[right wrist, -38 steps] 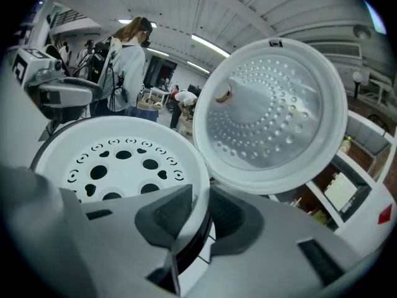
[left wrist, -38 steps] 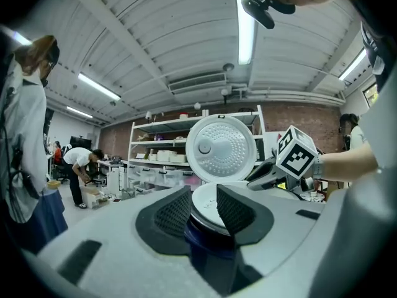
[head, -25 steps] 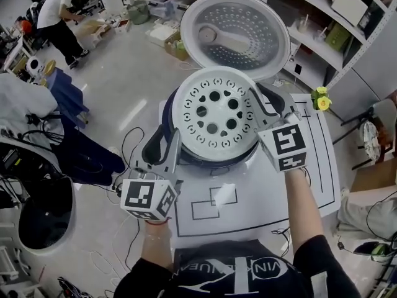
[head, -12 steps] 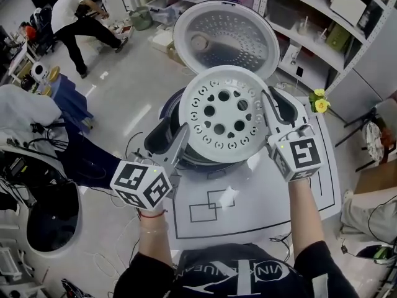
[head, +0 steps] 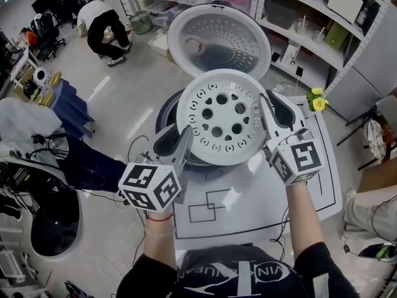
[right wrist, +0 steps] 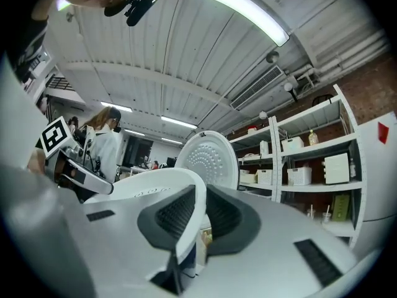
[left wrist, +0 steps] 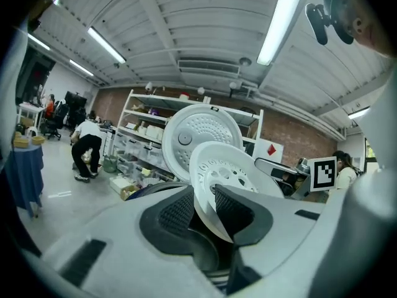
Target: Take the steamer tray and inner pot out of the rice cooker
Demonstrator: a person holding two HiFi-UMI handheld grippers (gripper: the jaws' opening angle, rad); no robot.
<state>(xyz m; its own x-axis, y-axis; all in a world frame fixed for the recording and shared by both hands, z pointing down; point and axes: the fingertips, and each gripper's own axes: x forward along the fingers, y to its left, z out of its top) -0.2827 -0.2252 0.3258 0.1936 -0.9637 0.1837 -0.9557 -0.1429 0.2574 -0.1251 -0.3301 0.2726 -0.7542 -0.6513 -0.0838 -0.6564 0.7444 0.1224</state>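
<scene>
A workshop with a pale grey floor lies all round, metal shelves [head: 322,17] stand along the right side, and a person [head: 105,30] bends low over the floor at the far left. In the middle is a white table [head: 273,210] marked with black lines and rectangles, and a small bunch of yellow flowers [head: 318,101] sits near its far right edge. On the table stands the rice cooker [head: 166,113], dark blue at its side, with its round lid [head: 217,39] swung fully open behind it, the dimpled inner face turned toward the camera. The white steamer tray [head: 220,113], pierced with round holes and small curved slots, is held over the mouth of the cooker and tilts a little. It covers the opening, so the inner pot below it cannot be made out. The left gripper [head: 180,136] holds the tray's near left rim. Its jaws have just been closing, and in the left gripper view the thin white rim stands between the two ribbed dark pads, which press on it. The right gripper [head: 272,107] holds the opposite, right rim. Its jaws have also just been closing a little, and the right gripper view shows the rim clamped between its pads. Each gripper is carried by one of the person's hands, forearms reaching out over the table.
</scene>
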